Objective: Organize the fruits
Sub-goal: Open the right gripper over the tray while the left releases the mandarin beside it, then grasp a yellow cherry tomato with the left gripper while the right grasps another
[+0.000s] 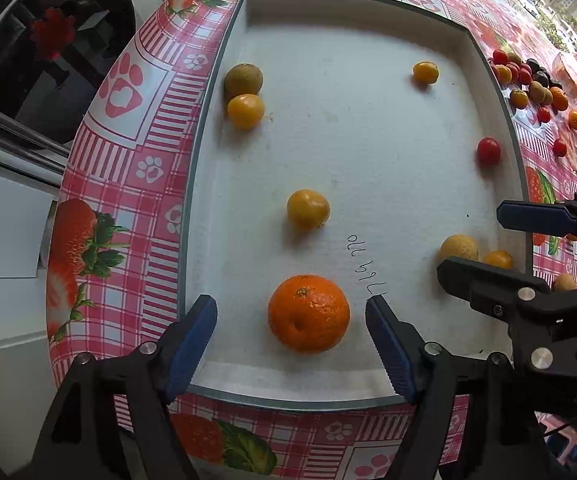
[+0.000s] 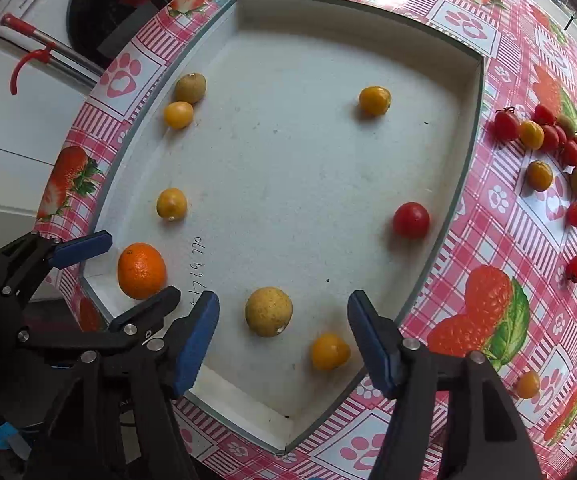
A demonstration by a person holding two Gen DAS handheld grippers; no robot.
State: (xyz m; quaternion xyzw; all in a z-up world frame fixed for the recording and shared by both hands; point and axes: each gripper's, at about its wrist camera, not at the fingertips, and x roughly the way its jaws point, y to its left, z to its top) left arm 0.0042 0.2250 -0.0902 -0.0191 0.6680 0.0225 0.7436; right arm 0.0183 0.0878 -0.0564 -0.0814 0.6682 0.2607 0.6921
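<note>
Fruits lie scattered inside a shallow white tray [image 1: 368, 12] with a matte, foam-like floor and low walls, set on a glossy red-and-white checked tablecloth [image 2: 500, 216] printed with strawberries and paw marks. Eight fruits sit in the tray. One large orange [image 1: 308, 313] with dimpled skin rests near the front wall. Four small smooth yellow-orange round fruits lie apart: one mid-tray [image 1: 307, 209], one beside a brown fuzzy kiwi [image 1: 243, 80] at the left wall and touching it, one at the far right [image 1: 425, 72], one in the near right corner [image 2: 329, 351]. A pale yellow speckled round fruit [image 2: 268, 311] lies near that last one. One shiny red tomato [image 2: 411, 220] sits close to the right wall.

Left gripper [image 1: 291, 340], black with ribbed blue pads, stands wide with the orange between its jaws, pads not touching it. Right gripper [image 2: 282, 344] likewise stands wide over the pale fruit, clear of it.

Off the tray to the right, a pile of loose fruit [image 2: 560, 152] in red, orange, brown and dark purple is too bunched and cut off by the frame edge to count. Handwritten marks on the tray floor are hard to read.
</note>
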